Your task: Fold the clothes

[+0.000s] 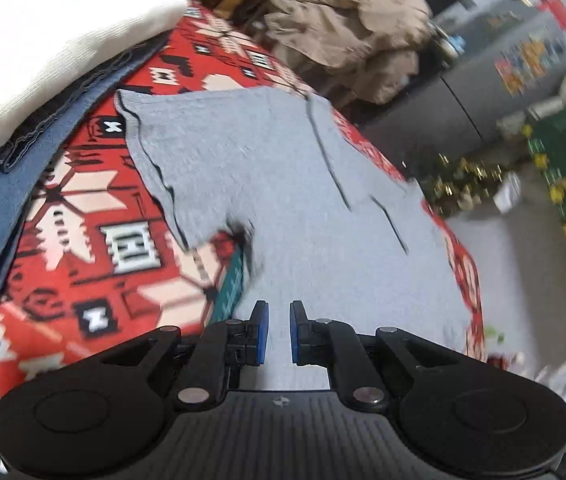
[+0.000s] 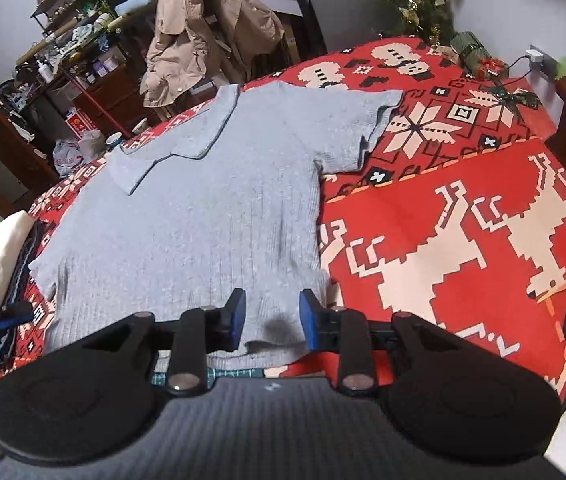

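A grey short-sleeved shirt with a collar lies spread flat on a red patterned blanket. My left gripper hovers over the shirt's near part. Its blue pads stand almost together with a thin slit and nothing between them. In the right wrist view the left gripper shows at the left edge, beside the shirt. My right gripper is open above the shirt's hem, its pads apart and not pressing on the cloth.
A pile of folded clothes, white on top of blue, sits beside the shirt. A beige jacket hangs beyond the bed. A teal gridded edge peeks from under the shirt. The floor lies past the bed's edge.
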The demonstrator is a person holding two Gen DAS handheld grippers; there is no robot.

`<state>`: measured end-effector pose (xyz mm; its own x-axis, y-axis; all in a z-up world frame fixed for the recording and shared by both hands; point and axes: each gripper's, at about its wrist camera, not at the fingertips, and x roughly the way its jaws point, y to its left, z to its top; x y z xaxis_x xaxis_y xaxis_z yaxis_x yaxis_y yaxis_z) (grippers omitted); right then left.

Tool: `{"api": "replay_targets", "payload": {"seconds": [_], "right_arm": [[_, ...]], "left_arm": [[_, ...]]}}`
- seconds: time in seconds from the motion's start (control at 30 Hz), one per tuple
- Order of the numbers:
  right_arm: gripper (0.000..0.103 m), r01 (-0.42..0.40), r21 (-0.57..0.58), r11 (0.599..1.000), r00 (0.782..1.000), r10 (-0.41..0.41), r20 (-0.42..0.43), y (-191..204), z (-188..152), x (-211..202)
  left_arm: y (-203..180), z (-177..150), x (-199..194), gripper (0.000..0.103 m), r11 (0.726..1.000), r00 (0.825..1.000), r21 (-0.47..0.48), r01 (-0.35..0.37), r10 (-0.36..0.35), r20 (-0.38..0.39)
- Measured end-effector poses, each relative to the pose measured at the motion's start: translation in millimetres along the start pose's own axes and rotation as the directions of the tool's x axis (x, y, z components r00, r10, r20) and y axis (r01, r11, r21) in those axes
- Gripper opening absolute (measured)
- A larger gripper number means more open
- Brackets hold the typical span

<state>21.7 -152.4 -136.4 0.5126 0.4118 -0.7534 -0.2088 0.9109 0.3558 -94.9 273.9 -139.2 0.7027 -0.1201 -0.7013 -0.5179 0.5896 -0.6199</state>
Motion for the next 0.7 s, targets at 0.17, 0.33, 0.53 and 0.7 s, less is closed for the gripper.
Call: {"api": "replay_targets", "payload": {"seconds": [0.17,0.33,0.53,0.7], "right_arm": [[0.034,-0.006,0.054,0.999,1.0,0.006,-0.001,2,13,5],[0.035,0.001,0.049,0.999,1.0,-0.001,0.006,10,21,7],[0.035,-0.001,0.029,1.0,1.0,0.001,-0.009,21,23,7],[0.036,0.005,-0.004,1.0,1.0,-0.005,-0.01,29,23,5]], "left_arm": [[10,23,20,0.009,0.997,1.0,-0.076,-0.023,0.024,0.01],[16,31,34,0.009,0.996,0.999,-0.085,-0.039,0.038,-0.014],[10,31,45,0.009,0.994,0.994,-0.034,-0.104,0.103,-0.027],[0,32,50,0.0,0.983,0.984,0.039,-0.179,0.179,-0.015]]}}
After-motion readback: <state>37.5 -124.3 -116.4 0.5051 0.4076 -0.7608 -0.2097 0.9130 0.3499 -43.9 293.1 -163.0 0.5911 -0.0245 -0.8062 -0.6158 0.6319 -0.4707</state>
